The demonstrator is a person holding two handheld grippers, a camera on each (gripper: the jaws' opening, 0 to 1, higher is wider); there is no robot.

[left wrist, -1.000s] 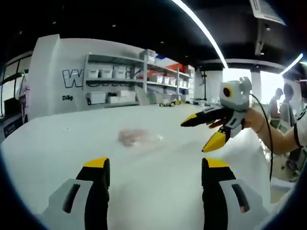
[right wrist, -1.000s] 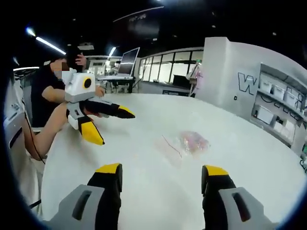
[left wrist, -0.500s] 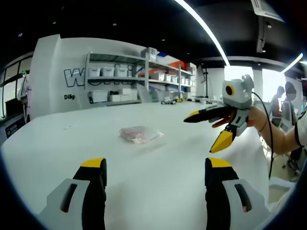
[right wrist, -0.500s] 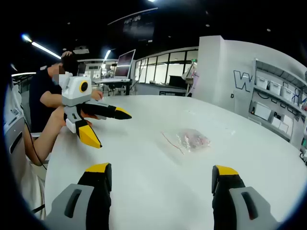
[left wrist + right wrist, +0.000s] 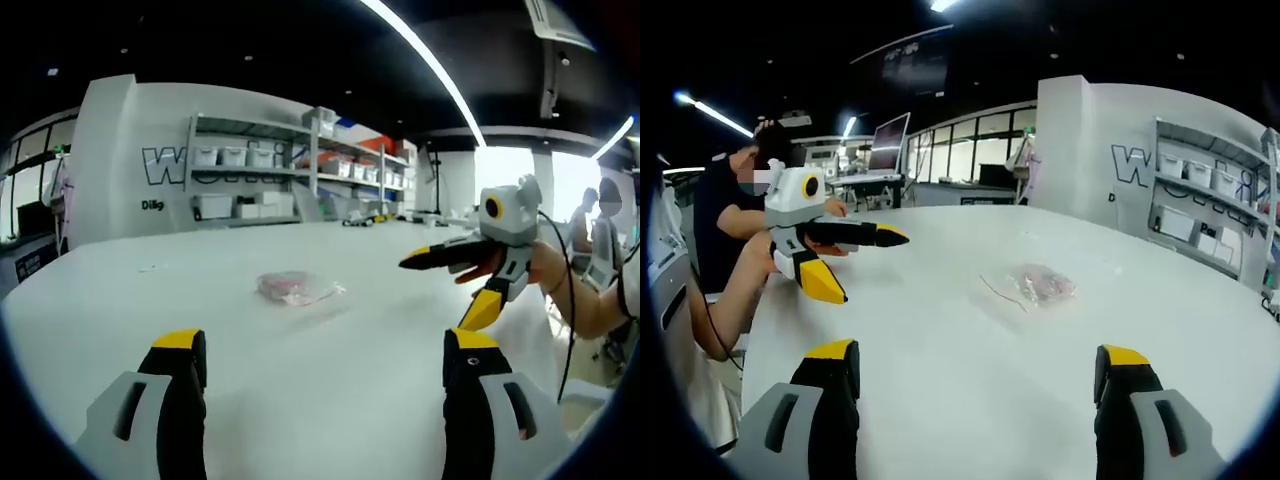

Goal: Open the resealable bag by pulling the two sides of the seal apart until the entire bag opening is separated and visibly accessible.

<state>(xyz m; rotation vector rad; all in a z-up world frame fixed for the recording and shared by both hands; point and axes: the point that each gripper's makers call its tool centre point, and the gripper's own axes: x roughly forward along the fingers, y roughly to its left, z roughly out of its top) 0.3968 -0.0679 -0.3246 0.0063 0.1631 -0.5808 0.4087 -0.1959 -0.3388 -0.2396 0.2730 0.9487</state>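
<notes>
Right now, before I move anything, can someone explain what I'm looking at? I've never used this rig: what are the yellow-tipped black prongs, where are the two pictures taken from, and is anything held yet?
There is no robot arm here. A person holds a hand-held gripper in each hand, and a camera rides on each one. The prongs rising from the bottom of each picture are that gripper's own jaws. In the left gripper view you see the left gripper, and the right gripper comes in from the right, held in a hand. Both stand open and hold nothing. On the white table lies a small clear resealable bag with something pinkish inside, lying flat, not yet touched. Shelves with bins stand behind.
</notes>
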